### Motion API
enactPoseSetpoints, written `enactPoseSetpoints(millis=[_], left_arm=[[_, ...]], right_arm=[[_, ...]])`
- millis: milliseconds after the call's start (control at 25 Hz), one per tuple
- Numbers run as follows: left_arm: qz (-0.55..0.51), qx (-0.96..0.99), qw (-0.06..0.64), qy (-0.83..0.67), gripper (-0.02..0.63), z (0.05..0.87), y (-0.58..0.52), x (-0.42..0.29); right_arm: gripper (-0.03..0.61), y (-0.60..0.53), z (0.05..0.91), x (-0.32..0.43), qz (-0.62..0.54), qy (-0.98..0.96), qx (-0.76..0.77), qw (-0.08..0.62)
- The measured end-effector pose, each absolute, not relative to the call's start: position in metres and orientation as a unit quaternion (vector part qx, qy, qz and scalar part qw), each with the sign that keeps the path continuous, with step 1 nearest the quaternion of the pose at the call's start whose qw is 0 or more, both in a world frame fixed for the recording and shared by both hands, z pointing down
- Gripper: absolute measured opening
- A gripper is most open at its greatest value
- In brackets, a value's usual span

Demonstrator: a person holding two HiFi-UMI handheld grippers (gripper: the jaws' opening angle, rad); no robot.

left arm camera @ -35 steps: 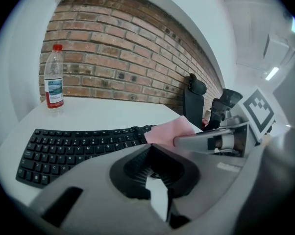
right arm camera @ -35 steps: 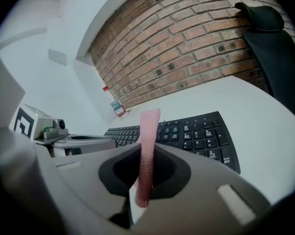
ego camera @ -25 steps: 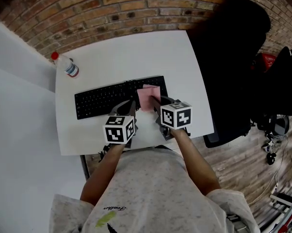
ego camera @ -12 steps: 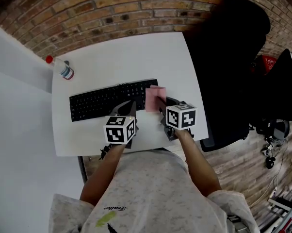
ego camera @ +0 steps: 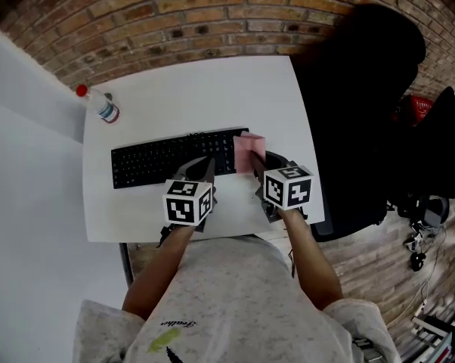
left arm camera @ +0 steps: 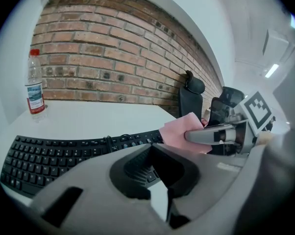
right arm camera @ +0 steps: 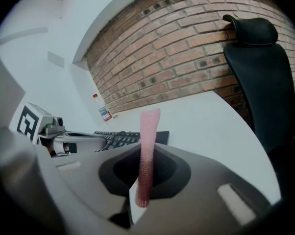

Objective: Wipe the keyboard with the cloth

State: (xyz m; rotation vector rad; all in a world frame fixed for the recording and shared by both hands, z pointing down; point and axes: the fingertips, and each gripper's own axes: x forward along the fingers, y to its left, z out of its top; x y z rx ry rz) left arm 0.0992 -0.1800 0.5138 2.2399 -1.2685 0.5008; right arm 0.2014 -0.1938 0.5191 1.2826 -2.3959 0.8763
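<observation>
A black keyboard (ego camera: 167, 157) lies across the white table (ego camera: 205, 89). My right gripper (ego camera: 255, 165) is shut on a pink cloth (ego camera: 249, 150), which hangs over the keyboard's right end. In the right gripper view the cloth (right arm camera: 148, 141) stands edge-on between the jaws of my right gripper (right arm camera: 146, 169), with the keyboard (right arm camera: 123, 138) beyond. My left gripper (ego camera: 206, 166) points at the keyboard's near edge, just left of the cloth, shut and holding nothing. The left gripper view shows the keyboard (left arm camera: 59, 153), the cloth (left arm camera: 179, 131) and the right gripper's finger (left arm camera: 213, 135) past my left gripper (left arm camera: 155, 168).
A plastic water bottle (ego camera: 100, 104) with a red cap stands at the table's far left corner, also visible as the bottle (left arm camera: 35, 84). A black office chair (ego camera: 356, 104) sits against the table's right side. A brick wall (ego camera: 174, 13) runs behind the table.
My right gripper has slid the cloth rightward along the keyboard, from its right part to its right end. The left gripper has stayed at the keyboard's near edge.
</observation>
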Motion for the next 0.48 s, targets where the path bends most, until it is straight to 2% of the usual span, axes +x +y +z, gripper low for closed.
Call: enactPoseSetpoints(millis=[480], left_arm=[[0.152, 0.813, 0.247, -0.504, -0.006, 0.483, -0.177, 0.023]], right_arm=[[0.018, -0.197, 0.460, 0.123, 0.227, -0.867, 0.424, 0.130]])
